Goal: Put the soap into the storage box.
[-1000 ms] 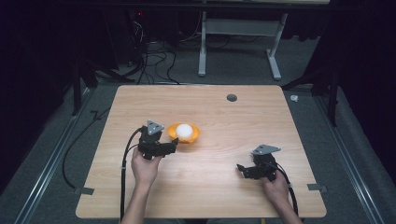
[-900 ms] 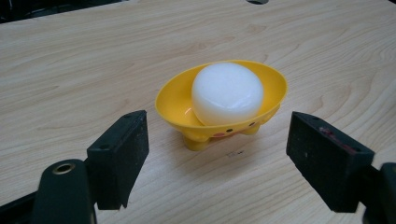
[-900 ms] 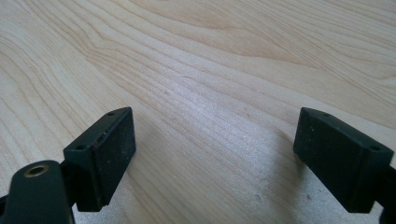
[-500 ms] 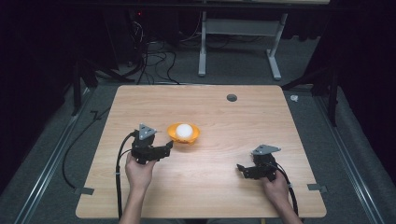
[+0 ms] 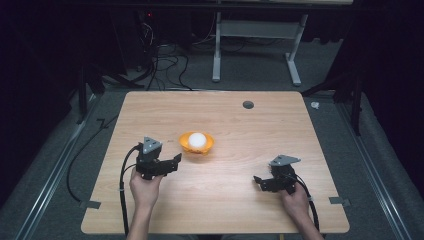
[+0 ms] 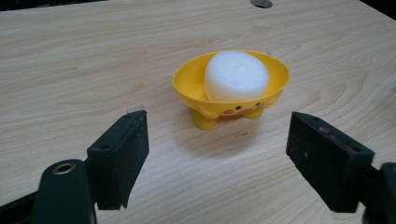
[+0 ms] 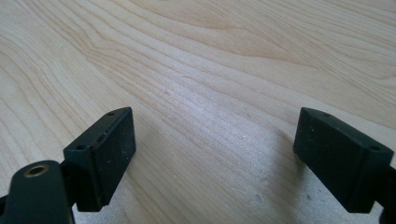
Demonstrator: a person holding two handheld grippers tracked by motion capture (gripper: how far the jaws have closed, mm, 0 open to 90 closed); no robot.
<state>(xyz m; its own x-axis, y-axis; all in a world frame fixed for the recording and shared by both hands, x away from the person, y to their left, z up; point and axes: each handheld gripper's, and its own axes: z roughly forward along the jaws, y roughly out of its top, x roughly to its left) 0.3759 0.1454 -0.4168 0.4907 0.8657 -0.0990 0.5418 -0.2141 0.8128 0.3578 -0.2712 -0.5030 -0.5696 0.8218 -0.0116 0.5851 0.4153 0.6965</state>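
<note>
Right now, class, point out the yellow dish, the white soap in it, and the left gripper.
yellow dish (image 6: 275, 74), left gripper view, on its right rim.
white soap (image 6: 236, 74), left gripper view, on its top.
left gripper (image 5: 176, 160), high view, between its fingers.

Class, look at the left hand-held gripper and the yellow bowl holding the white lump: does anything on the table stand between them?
Nothing visible does. In the left gripper view, bare table lies between the open jaws of the left hand-held gripper and the yellow bowl with the white lump in it.
</note>
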